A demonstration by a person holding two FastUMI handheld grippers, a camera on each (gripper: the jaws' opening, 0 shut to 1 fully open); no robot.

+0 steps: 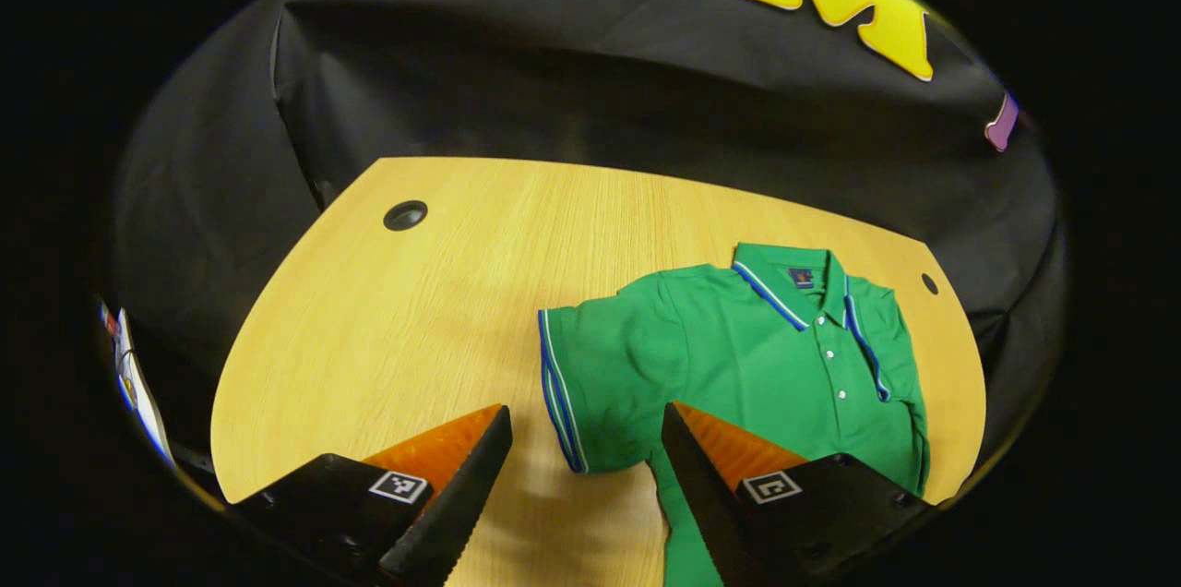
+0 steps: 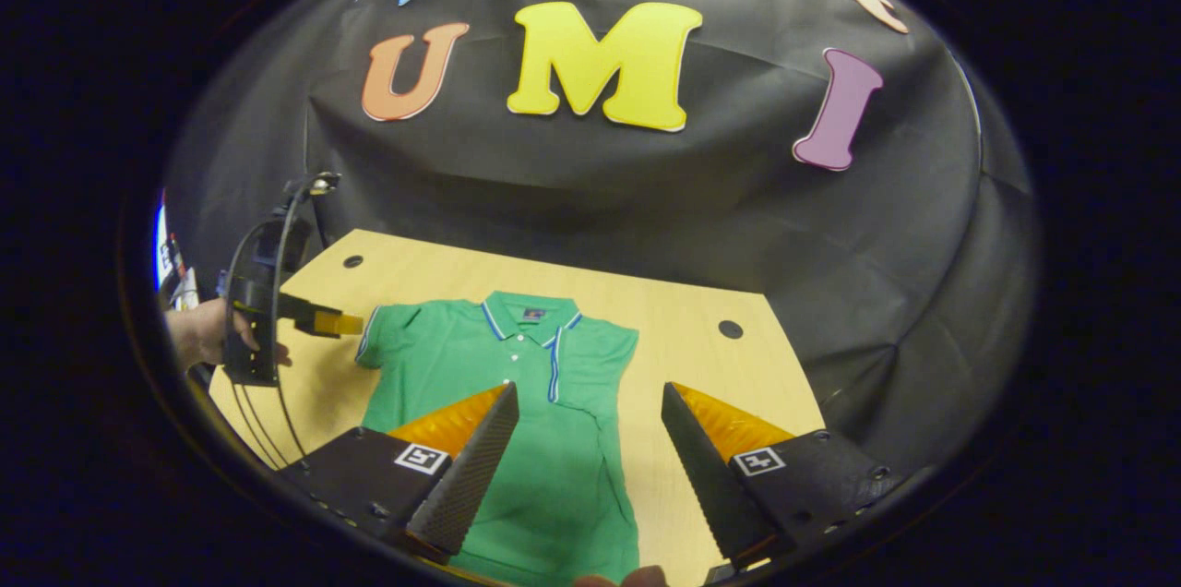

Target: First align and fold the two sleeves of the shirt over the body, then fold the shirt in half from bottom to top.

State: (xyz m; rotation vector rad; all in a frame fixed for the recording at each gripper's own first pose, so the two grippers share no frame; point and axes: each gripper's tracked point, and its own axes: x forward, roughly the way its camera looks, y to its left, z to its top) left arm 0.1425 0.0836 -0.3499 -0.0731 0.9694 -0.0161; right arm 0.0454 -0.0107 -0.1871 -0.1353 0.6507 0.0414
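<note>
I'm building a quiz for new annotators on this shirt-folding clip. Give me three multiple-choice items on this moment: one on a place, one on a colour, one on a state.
1. Where does the shirt lie?
A. on the wooden table
B. draped over the booth wall
C. on the floor

2. What colour is the shirt's body?
A. red
B. white
C. green

3. How do the two sleeves stand?
A. both spread out flat
B. the one on the right of the right gripper view folded over the body, the left sleeve still spread out
C. both folded over the body

Answers:
1 A, the shirt lies flat on the light wood top in both views.
2 C, the cloth is green with blue and white trim at collar and cuff.
3 B, the right edge runs straight with a fold crease, while the other sleeve sticks out beside the left gripper.
</note>
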